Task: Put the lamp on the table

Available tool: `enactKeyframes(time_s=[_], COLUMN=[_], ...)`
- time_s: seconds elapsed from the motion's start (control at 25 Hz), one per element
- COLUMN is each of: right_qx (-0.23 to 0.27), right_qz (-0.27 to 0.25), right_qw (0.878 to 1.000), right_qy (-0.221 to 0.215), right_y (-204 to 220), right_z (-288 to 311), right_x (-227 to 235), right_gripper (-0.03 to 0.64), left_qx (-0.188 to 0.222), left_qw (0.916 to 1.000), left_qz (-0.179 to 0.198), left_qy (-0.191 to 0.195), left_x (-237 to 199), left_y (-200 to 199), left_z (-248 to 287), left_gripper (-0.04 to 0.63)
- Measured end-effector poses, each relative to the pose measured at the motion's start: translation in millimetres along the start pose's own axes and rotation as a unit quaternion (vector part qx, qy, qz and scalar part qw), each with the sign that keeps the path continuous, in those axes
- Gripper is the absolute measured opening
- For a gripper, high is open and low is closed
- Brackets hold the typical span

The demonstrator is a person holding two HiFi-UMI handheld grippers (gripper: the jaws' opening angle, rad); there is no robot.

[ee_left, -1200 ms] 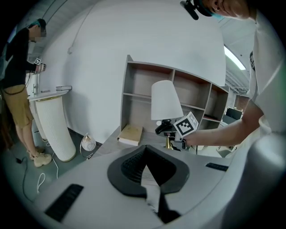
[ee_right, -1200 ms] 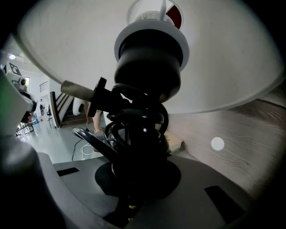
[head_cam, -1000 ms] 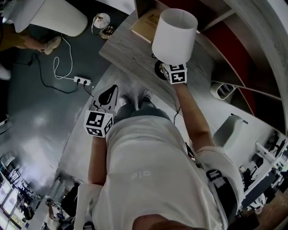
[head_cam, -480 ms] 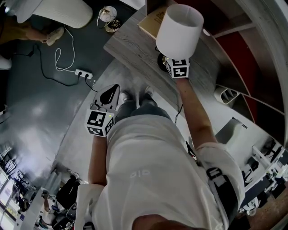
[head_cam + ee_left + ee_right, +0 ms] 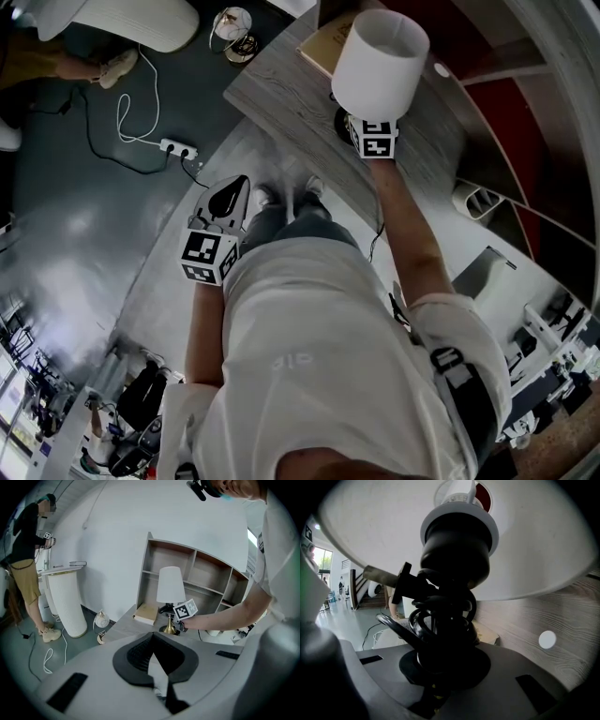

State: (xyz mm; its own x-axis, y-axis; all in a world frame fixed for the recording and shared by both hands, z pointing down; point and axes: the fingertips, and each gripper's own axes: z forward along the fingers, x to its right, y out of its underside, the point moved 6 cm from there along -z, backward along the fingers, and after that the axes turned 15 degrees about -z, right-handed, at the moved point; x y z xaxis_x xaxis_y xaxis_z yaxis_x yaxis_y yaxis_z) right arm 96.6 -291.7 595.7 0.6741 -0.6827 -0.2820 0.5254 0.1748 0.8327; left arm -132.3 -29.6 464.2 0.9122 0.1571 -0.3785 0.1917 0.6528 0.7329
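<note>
The lamp has a white shade point(image 5: 380, 64) and a brass stem and foot point(image 5: 168, 626). It stands upright over the grey wooden table point(image 5: 281, 94). My right gripper point(image 5: 361, 124) is shut on the stem just under the shade. In the right gripper view the black socket and coiled cord point(image 5: 450, 597) fill the space above the right gripper point(image 5: 440, 667). The foot is at the table top; whether it rests there I cannot tell. My left gripper point(image 5: 225, 195) hangs shut and empty beside my hip, clear of the table. Its pads point(image 5: 140, 651) meet at the tips.
A tan book point(image 5: 330, 45) lies on the table behind the lamp, beside a white round spot point(image 5: 441, 70). An open shelf unit point(image 5: 201, 578) stands behind the table. On the floor are a power strip point(image 5: 178, 148), a small globe lamp point(image 5: 232, 26) and a white pedestal point(image 5: 65, 602). Another person point(image 5: 26, 555) stands far left.
The right gripper has carried the lamp a little lower, toward the table top. The left gripper has barely shifted.
</note>
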Motion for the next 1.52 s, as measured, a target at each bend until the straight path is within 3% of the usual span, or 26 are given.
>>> enactKeyframes(time_s=[0.4,0.64,0.92,1.52], right_qx=[-0.012,-0.027,-0.067,-0.135], right_qz=[0.000,-0.004,0.009,0.019], right_qw=[1.000,1.000,0.998,0.991], right_qy=[0.011,0.011,0.002,0.000], right_y=[2.2,7.6,24.3,52.8], right_z=[2.1,-6.6,-18.0,-54.8], right_x=[-7.6,-16.2,-23.0,-40.5], right_gripper=[0.057,0.106,0.170,0.201], left_qx=[-0.006,-0.006,-0.010,-0.019], left_qw=[1.0000,0.9999,0.9998,0.9985], left_qz=[-0.004,-0.006,-0.004,0.010], left_qy=[0.005,0.009,0.019,0.051], left_x=[-14.4,-18.0,-17.6,-14.3], left_y=[6.1,11.5,18.6,26.9], left_z=[-6.7,-14.2,-20.3,-31.9], left_gripper=[0.014,0.014,0.014,0.014])
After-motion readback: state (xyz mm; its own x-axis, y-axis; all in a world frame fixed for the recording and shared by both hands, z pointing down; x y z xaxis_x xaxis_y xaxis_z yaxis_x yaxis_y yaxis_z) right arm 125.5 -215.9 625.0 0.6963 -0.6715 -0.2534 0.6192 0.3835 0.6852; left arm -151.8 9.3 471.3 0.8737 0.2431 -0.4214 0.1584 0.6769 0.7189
